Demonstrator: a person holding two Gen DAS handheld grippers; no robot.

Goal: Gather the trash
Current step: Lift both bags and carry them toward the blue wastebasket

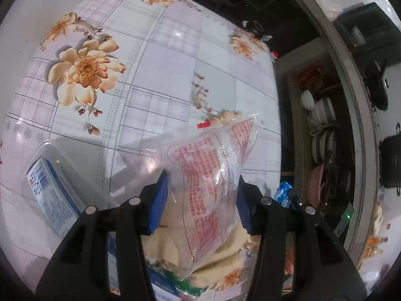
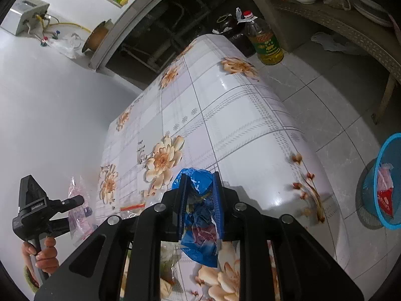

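Observation:
My left gripper (image 1: 203, 195) is shut on a puffy clear plastic bag with red print (image 1: 215, 160), which hangs above the flowered table (image 1: 163, 57). Its blue pads press the bag from both sides. Below it lie beige crumpled paper (image 1: 173, 248) and a green wrapper (image 1: 188, 286). My right gripper (image 2: 199, 193) is shut on a crumpled blue wrapper (image 2: 200, 238) over the table's near end (image 2: 250, 130). In the right wrist view the clear bag (image 2: 76, 200) shows at the far left, beside a hand (image 2: 46, 253) holding the left gripper's handle.
A blue basket (image 2: 381, 160) with red and pink trash stands on the tiled floor to the right of the table. A clear box holds a blue-white carton (image 1: 52, 195) at the left. An oil bottle (image 2: 268, 42) and a dish shelf (image 1: 323, 135) stand beyond the table.

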